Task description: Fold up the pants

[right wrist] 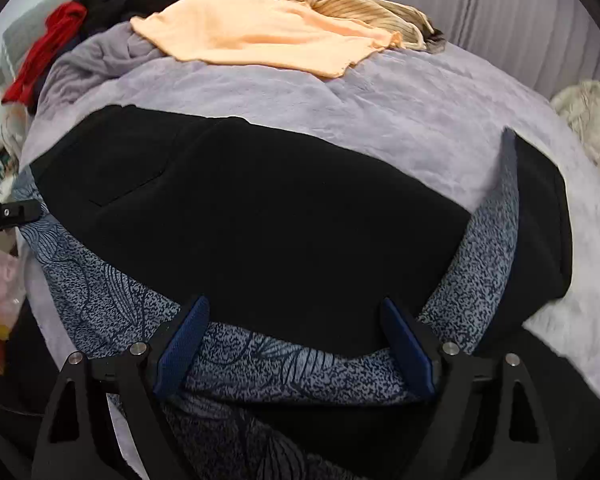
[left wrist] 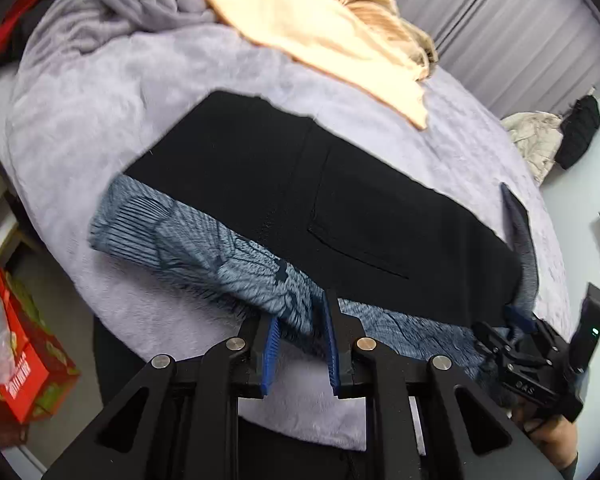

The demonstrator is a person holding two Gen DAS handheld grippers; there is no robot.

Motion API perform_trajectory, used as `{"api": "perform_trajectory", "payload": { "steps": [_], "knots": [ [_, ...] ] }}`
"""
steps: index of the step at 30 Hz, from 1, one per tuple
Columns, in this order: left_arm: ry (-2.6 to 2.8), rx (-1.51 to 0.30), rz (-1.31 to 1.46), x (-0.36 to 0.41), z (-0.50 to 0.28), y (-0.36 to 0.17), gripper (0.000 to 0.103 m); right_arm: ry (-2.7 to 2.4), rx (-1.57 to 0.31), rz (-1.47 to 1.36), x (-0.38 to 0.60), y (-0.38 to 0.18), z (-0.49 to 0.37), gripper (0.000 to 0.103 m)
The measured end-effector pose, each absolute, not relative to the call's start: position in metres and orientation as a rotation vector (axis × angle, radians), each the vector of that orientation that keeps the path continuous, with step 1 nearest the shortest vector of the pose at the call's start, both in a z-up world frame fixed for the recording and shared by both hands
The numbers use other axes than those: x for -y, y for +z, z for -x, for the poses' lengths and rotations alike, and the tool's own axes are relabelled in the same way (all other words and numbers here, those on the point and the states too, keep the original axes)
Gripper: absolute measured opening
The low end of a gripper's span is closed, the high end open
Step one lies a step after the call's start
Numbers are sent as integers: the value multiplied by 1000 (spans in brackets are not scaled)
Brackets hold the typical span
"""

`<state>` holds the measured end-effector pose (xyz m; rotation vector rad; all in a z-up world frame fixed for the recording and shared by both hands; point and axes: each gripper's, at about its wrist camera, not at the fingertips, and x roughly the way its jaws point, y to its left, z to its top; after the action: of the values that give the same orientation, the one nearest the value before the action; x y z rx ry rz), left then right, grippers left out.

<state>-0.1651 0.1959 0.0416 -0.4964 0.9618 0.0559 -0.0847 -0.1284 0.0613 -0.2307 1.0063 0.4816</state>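
Black pants (left wrist: 300, 184) lie flat across the lavender bed cover, back pocket up, and show in the right wrist view (right wrist: 260, 220) too. Under them lies a blue-grey patterned garment (left wrist: 188, 244) whose near edge sticks out (right wrist: 300, 364). My left gripper (left wrist: 300, 332) is nearly closed on a fold of the patterned fabric at the bed's near edge. My right gripper (right wrist: 296, 344) is open wide, with its fingers astride the near edge of the patterned fabric and the pants. It shows at the right edge of the left wrist view (left wrist: 532, 364).
A peach cloth (left wrist: 300, 28) and a tan ribbed garment (right wrist: 364, 4) lie at the far side of the bed. Red and black clothes (right wrist: 60, 40) are piled at the far left. A red box (left wrist: 24, 364) stands on the floor at left. A curtain (left wrist: 520, 20) hangs behind.
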Motion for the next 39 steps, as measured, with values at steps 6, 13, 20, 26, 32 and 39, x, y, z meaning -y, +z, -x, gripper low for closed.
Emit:
{"api": "perform_trajectory", "payload": {
  "steps": [6,13,20,26,32,39],
  "knots": [
    [76,-885,504,-200,155,70,55,440,-974,266,120,57,89,100],
    [68,-857,335,-164,79,69,98,453,-983,266,120,58,85,102],
    [-6,-960,259,-167,103,32,98,482,-960,253,126,57,90,102],
    [121,-927,245,-185,127,48,98,532,-979,139,133,83,86,103],
    [56,-920,202,-136,80,55,98,242,-683,48,175,148,55,103],
    [65,-966,8,-67,76,11,103,-35,-1097,14,199,104,-84,103]
  ]
}}
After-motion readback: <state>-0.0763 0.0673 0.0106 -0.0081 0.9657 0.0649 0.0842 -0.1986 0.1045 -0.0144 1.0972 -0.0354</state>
